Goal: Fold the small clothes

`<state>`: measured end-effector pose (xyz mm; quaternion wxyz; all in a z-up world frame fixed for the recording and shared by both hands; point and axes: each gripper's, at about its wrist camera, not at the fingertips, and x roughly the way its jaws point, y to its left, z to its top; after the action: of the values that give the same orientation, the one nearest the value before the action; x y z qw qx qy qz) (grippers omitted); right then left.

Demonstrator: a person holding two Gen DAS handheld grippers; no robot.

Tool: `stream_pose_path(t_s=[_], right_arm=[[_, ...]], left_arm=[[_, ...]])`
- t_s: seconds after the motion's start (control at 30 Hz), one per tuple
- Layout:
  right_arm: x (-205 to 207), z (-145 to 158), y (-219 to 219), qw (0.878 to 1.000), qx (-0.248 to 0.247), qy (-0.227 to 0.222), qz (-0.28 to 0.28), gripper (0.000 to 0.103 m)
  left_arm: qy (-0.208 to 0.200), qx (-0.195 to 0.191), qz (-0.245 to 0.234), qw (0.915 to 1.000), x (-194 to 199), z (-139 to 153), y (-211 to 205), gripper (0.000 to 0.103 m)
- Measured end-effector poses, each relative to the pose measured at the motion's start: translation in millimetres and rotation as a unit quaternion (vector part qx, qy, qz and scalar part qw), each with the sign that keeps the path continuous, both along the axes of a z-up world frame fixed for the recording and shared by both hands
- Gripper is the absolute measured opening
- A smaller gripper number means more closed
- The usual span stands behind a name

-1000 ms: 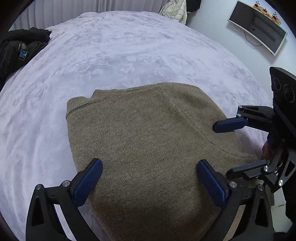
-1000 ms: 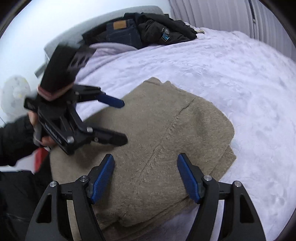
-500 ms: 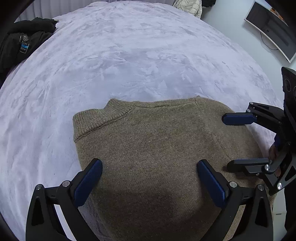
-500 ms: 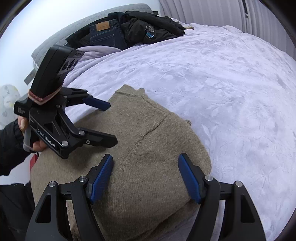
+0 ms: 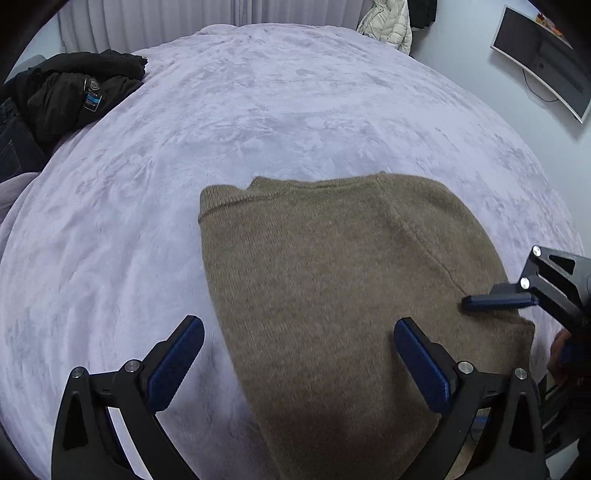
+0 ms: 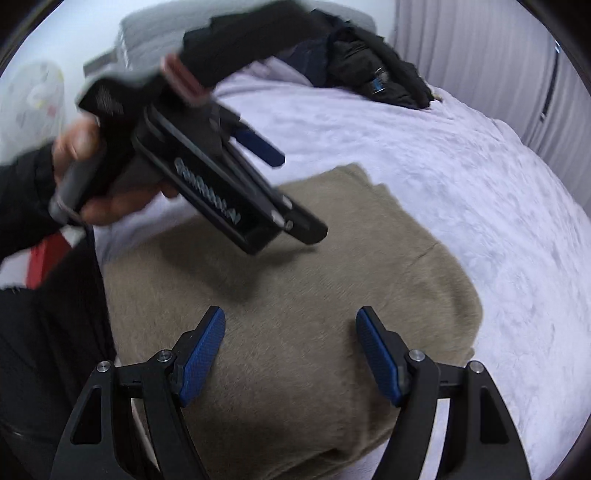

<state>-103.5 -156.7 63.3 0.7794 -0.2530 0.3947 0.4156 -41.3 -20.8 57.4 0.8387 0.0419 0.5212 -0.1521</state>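
Knitted and slack, the folded brown sweater near the bed edge could unfold if the released fingers of the left gripper or right gripper snag it.

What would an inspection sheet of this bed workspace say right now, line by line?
Surface: lilac blanket covering the bed.
Job's things: brown sweater, folded, lying flat near the bed's edge.
Clutter: dark clothes piled at the far corner.
Grippers: left gripper open, over the sweater's edge; right gripper open above the sweater; neither holds anything.
Cables: one wire hanging below the wall screen.
Surroundings: curtains, pale jacket hanging by the wall.
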Motion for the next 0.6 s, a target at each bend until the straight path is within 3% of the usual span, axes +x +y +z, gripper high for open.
stream_pose_path(t_s=[0.1,0.17,0.4,0.6], right_arm=[[-3,-4,-7,1.000,0.011,-0.002,-0.014,0.077],[-2,-3,-17,0.999,0.018,0.012,-0.033,0.080],[-40,-11,-35,0.998,-0.037,-0.033,-0.045,0.082],[-63,18,-38,0.997,-0.026,-0.052,-0.055,0.082]], left_arm=[[0.002,0.020,-0.005,0.9998,-17,-9,-3,0.103],[-0.001,0.010,0.001,1.0000,-26,-11,1,0.103],[-0.002,0.008,0.016,0.9998,-39,-7,10,0.103],[-0.027,0.017,0.021,0.9993,-59,19,9,0.103]])
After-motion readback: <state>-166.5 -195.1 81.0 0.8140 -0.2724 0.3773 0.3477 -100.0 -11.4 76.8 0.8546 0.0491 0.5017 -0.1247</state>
